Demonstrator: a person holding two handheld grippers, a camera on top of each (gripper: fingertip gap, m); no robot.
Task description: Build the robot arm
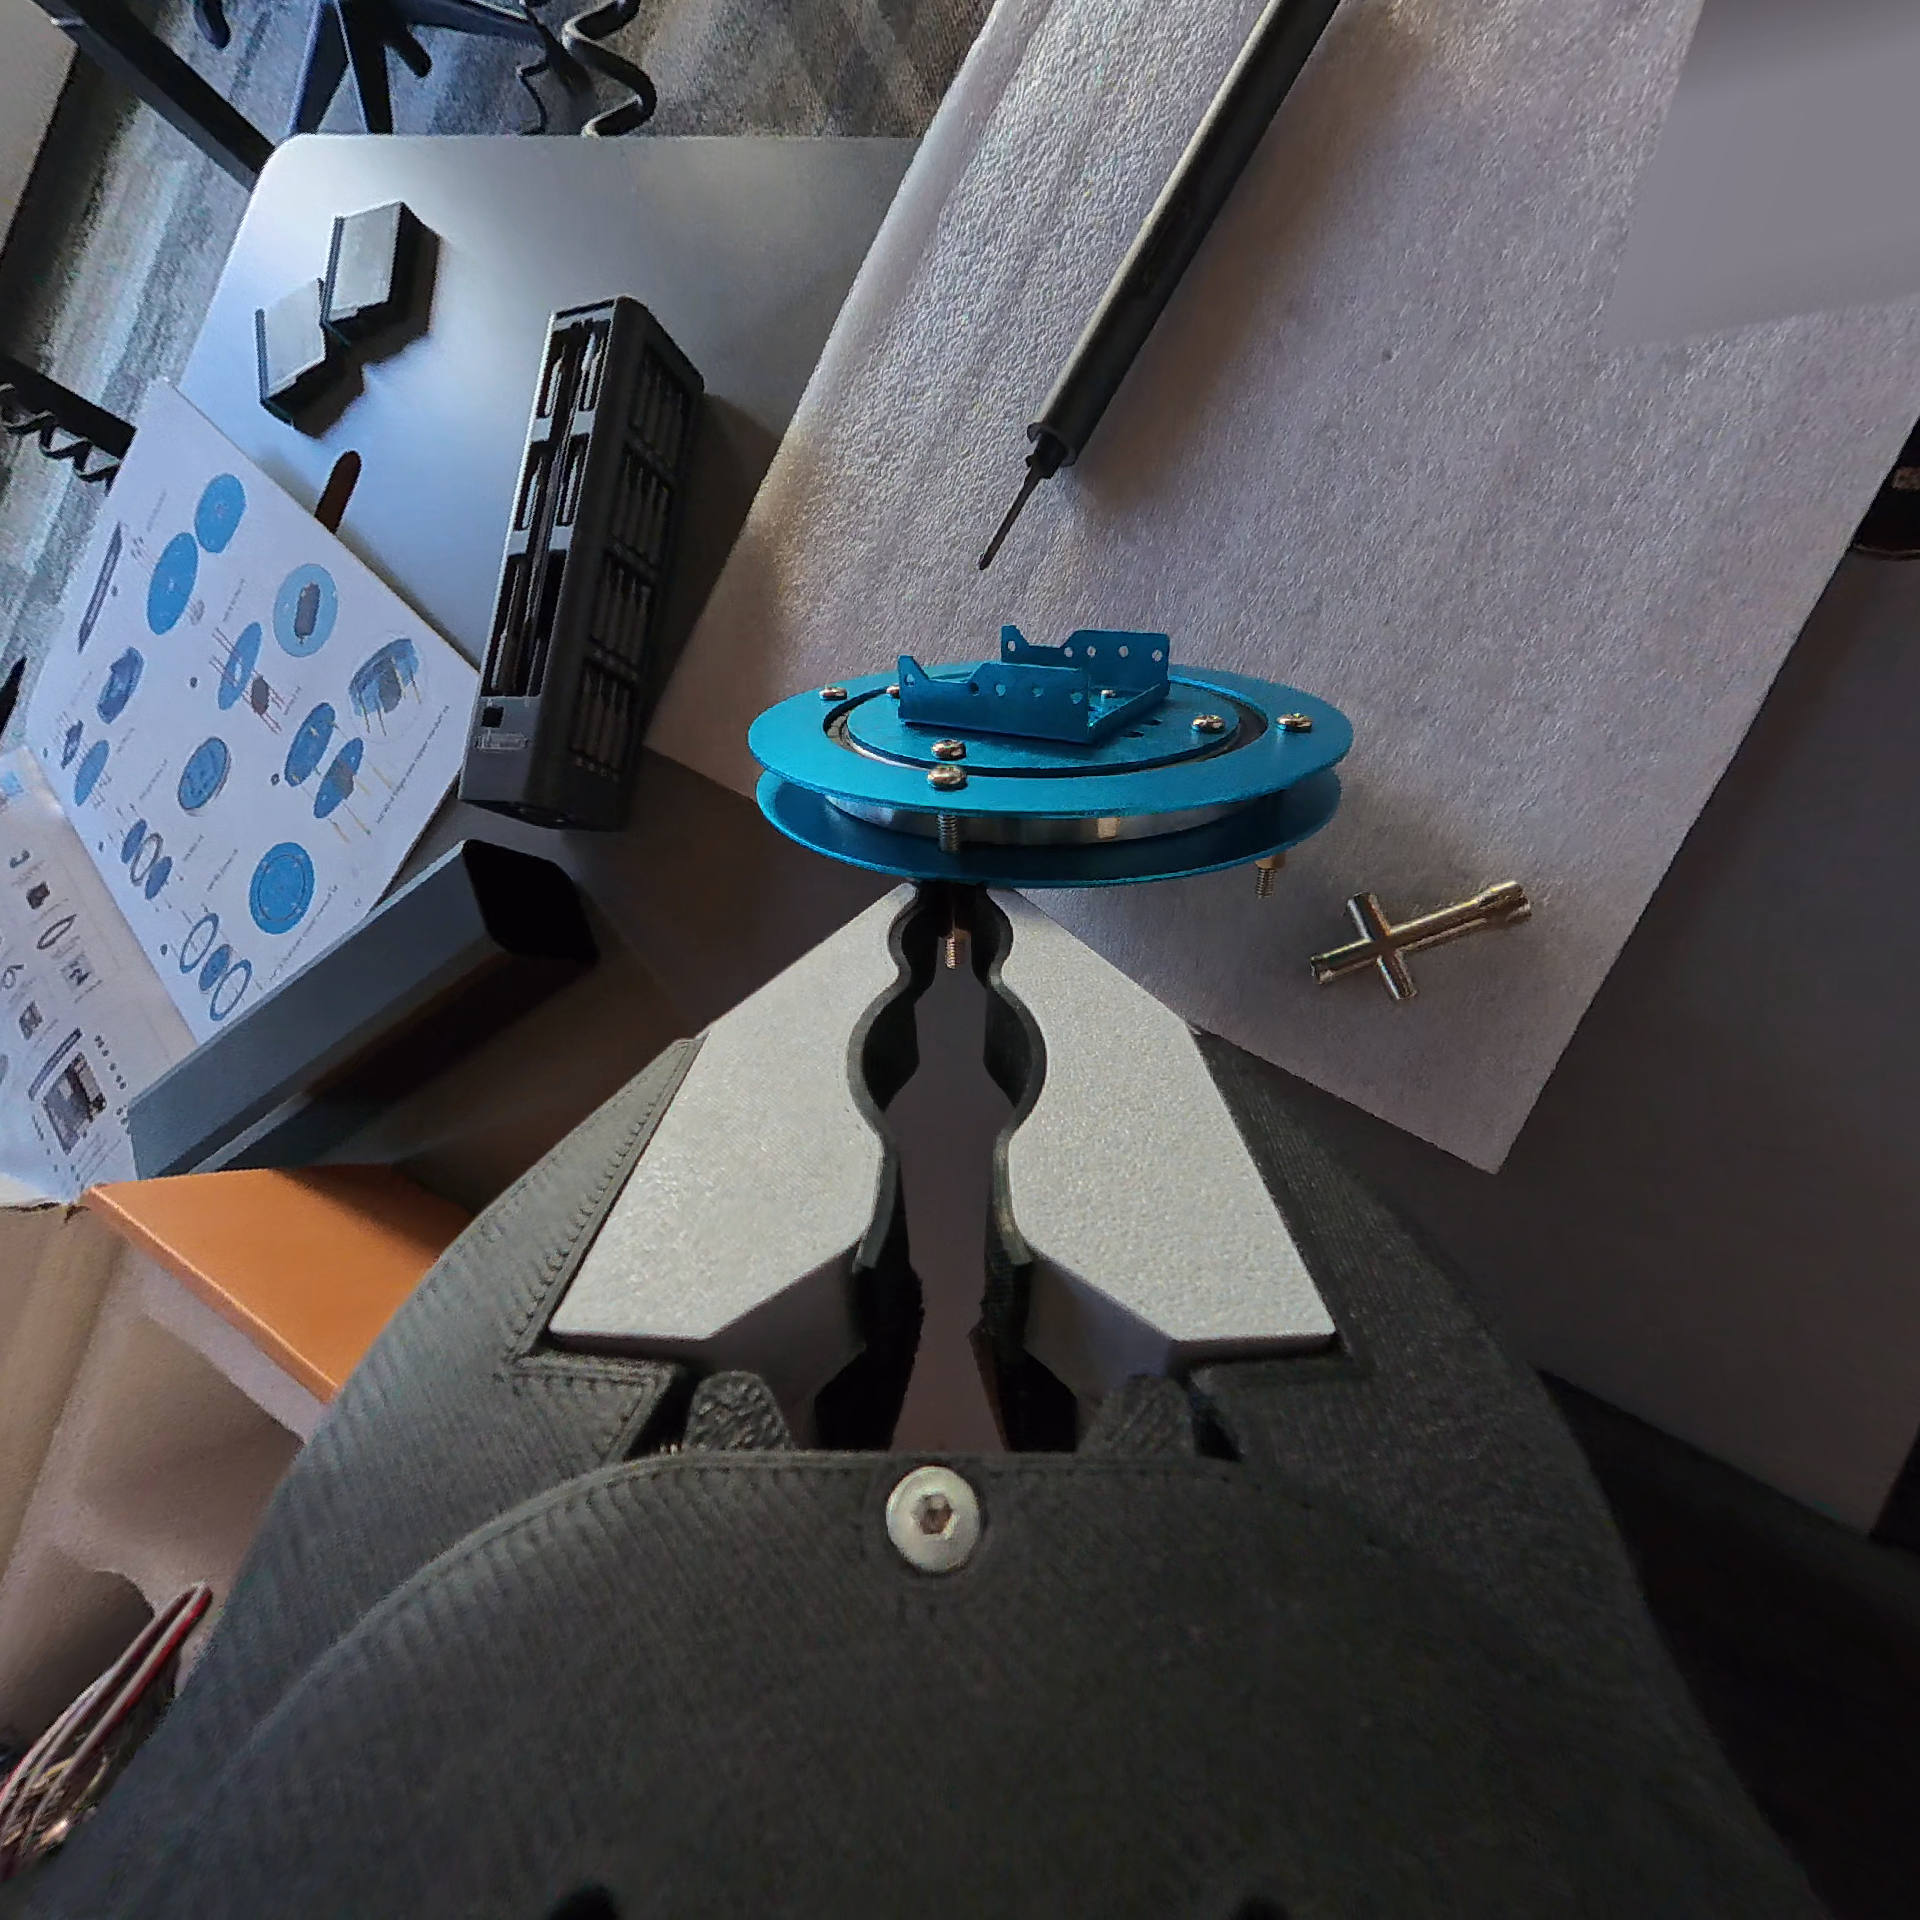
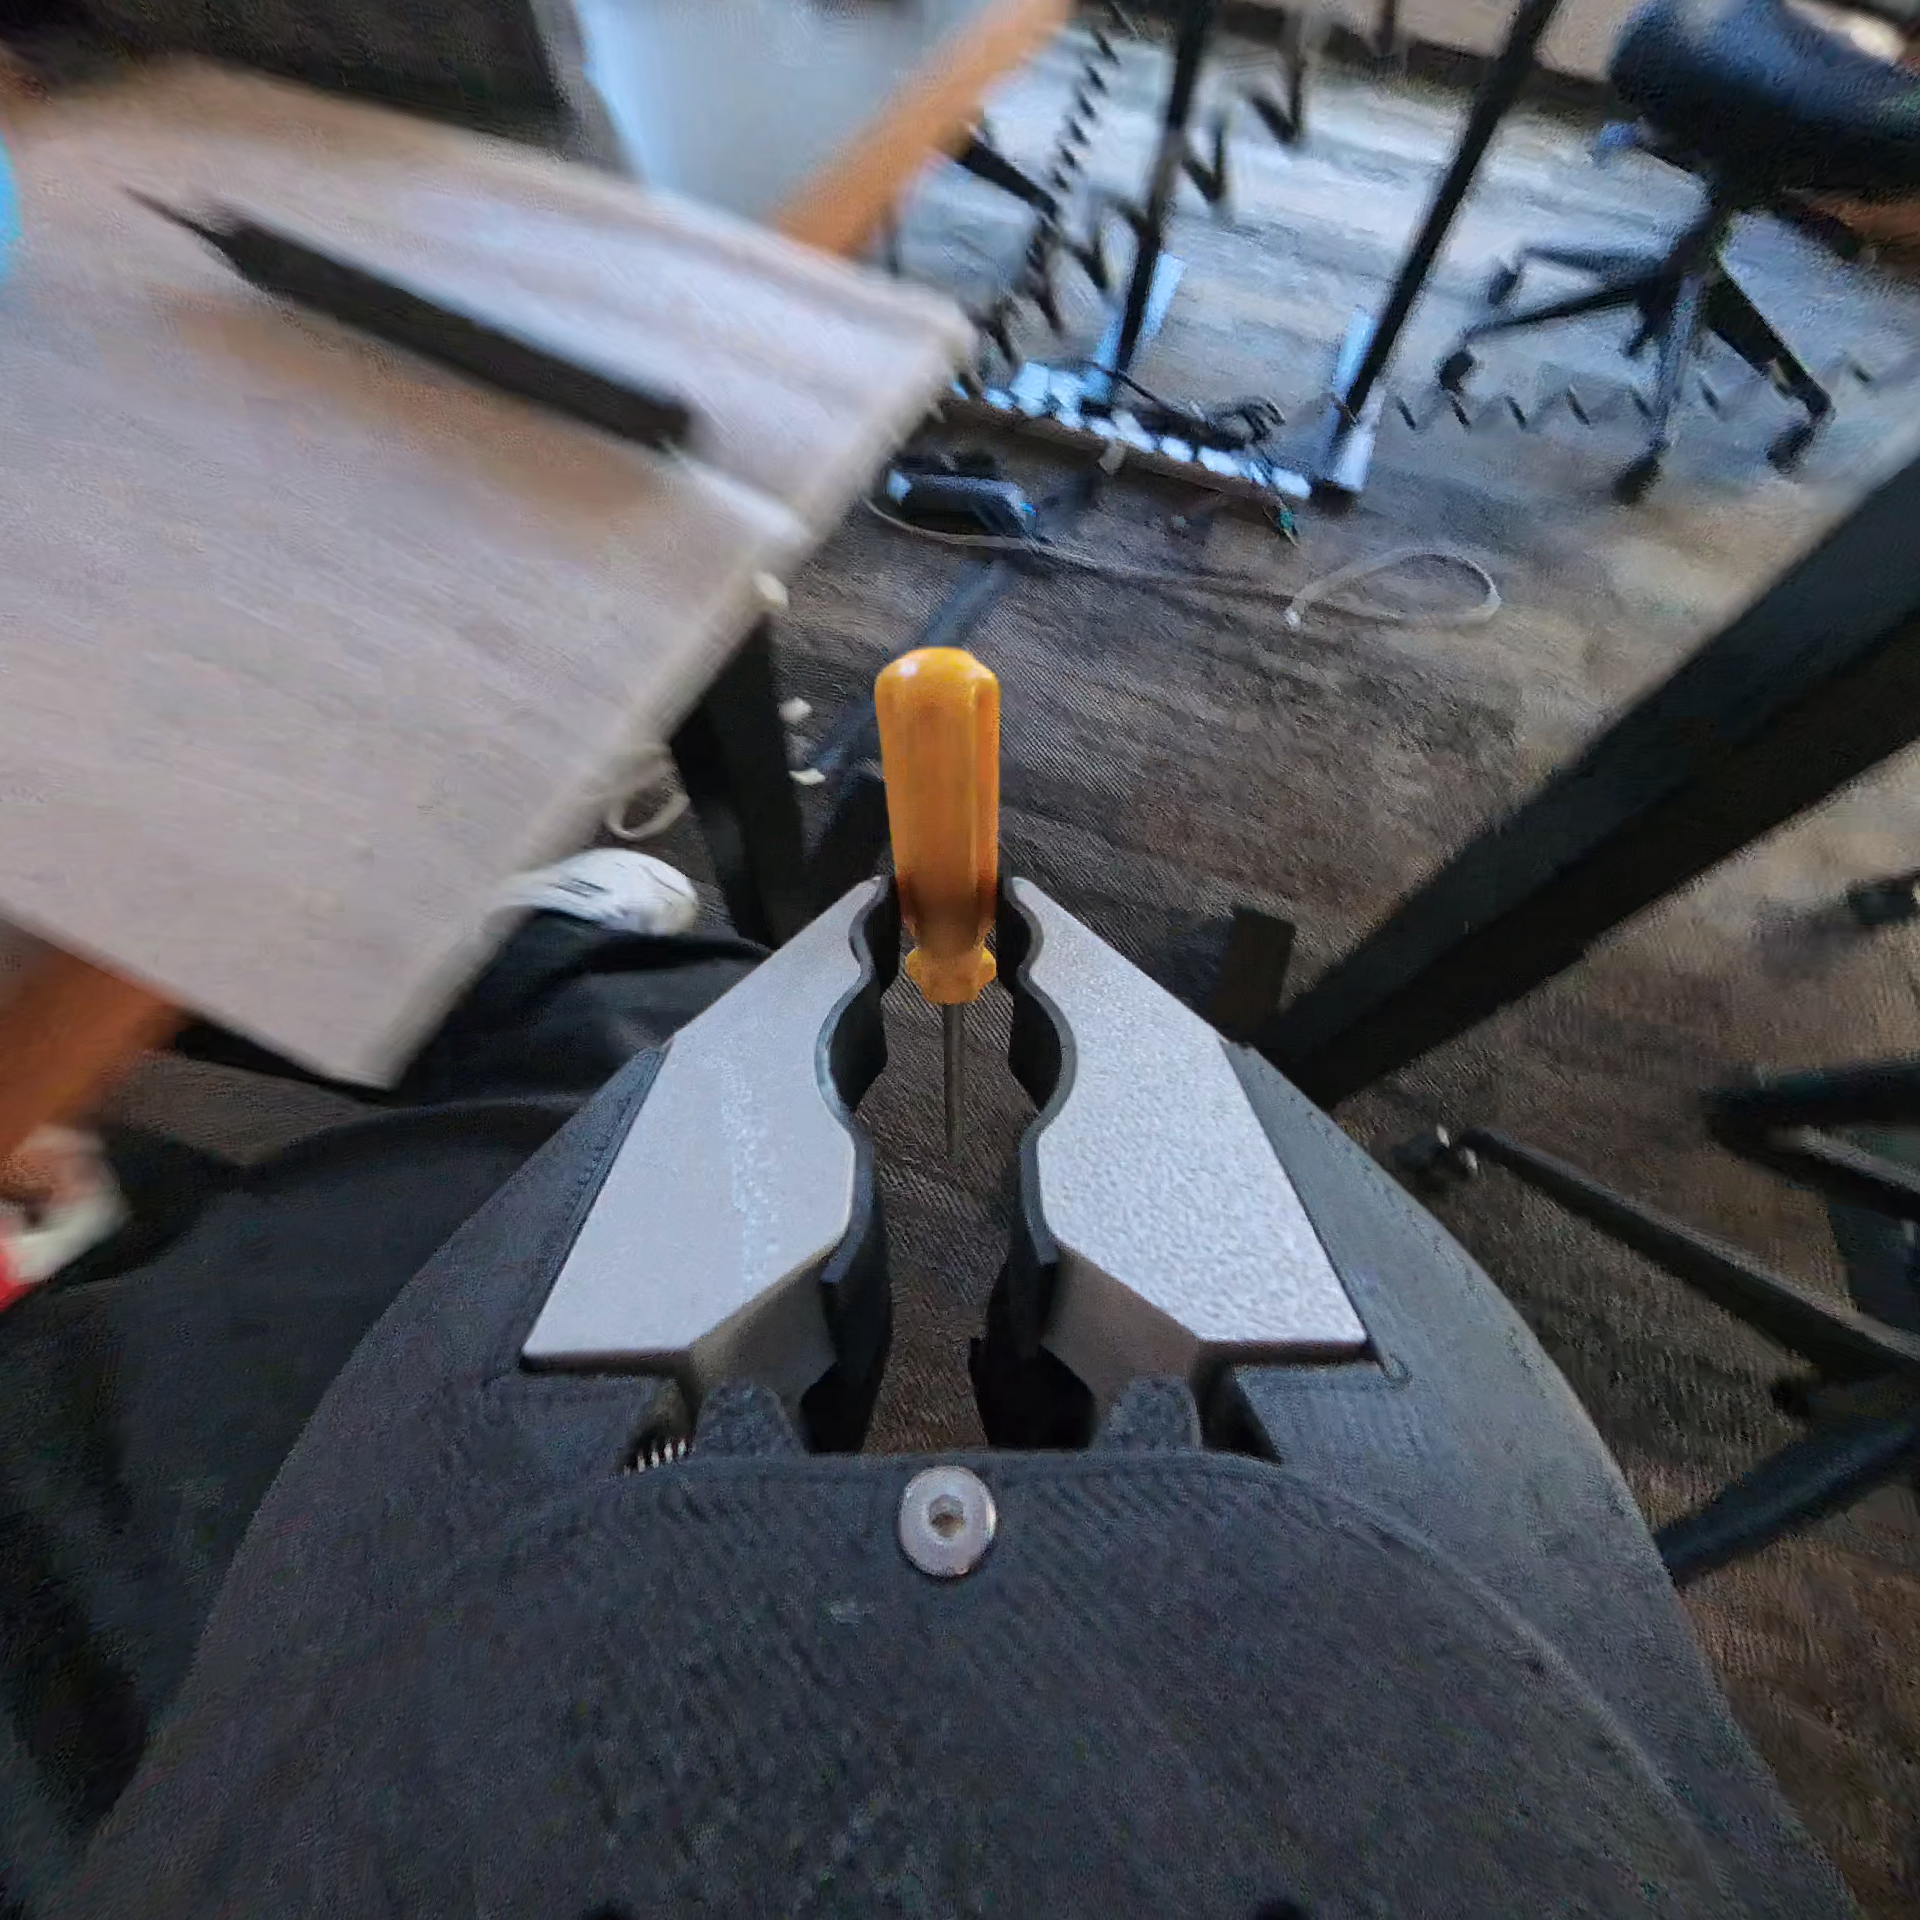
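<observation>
1. Left gripper (image 1: 951, 914): fingers nearly closed, pinching a screw under the blue disc assembly (image 1: 1049, 769).
2. Black screwdriver (image 1: 1143, 270) at 12, cross wrench (image 1: 1418, 940) at 4, on foam mat (image 1: 1455, 623).
3. Right gripper (image 2: 945, 914): clamped on orange screwdriver (image 2: 938, 800), shaft pointing back twd camera.

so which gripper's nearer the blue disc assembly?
Left. The left gripper is shut on the blue disc assembly, pinching its near edge. The right gripper holds an orange screwdriver out over the floor; no disc in its view.
</observation>
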